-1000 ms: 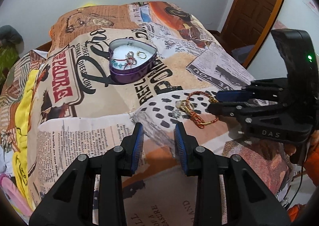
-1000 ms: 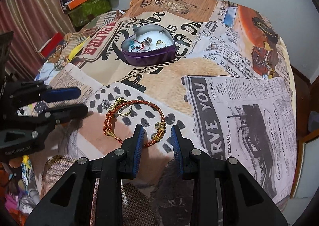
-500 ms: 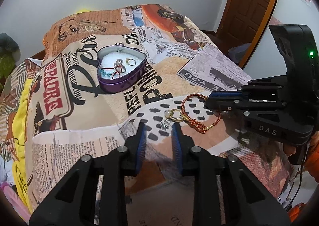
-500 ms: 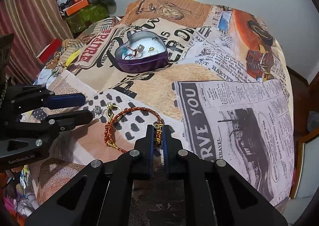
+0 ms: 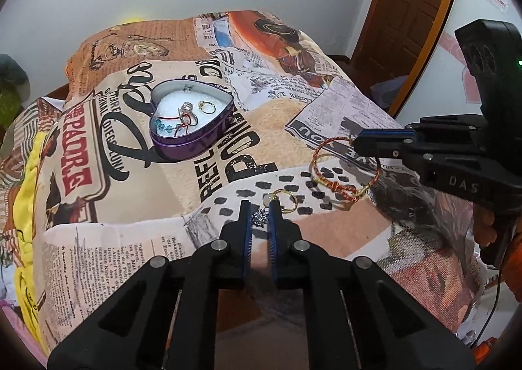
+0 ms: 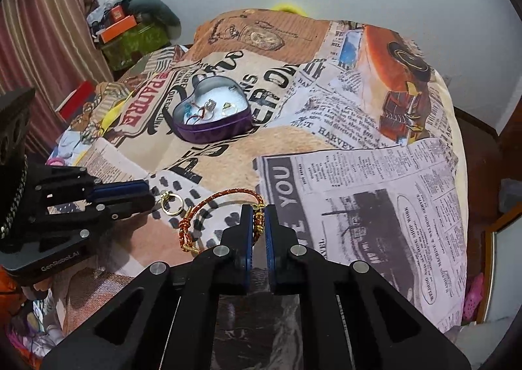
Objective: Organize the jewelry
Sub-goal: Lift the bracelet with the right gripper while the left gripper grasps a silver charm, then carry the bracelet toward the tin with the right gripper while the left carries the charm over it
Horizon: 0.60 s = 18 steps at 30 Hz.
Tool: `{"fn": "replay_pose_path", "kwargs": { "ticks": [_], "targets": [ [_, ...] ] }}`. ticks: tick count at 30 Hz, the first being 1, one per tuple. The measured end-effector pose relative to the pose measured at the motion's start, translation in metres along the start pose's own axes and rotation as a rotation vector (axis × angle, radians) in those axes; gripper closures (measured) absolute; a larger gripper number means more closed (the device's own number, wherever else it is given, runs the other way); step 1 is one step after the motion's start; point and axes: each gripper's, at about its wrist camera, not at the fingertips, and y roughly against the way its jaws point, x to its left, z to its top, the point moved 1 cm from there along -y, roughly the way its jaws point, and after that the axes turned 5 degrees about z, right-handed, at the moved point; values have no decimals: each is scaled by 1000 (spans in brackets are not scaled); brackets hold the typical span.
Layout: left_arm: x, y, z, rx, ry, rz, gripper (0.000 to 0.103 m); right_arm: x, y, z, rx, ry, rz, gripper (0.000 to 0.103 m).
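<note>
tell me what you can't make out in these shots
- Left gripper: its fingers close in around a small silver charm, hiding most of it; whether they pinch it is unclear in the left view.
- Bracelet: the beaded stretch sits between the right gripper's fingers in the right view, so the clasp is hidden.
- Heart tin: its pieces lie tangled and too small to count in either view.

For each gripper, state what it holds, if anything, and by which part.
Right gripper pinches the red braided bracelet at its gold beads. Left gripper closes on the small silver charm; the exact contact point is unclear.
</note>
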Motion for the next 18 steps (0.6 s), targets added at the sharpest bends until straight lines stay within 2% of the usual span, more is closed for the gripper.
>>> {"fn": "replay_pose_path", "kwargs": {
  "ticks": [18],
  "targets": [
    [37,42,6,-97,85,63,95,2,13,18,-61,-19,-3,97]
  ]
}}
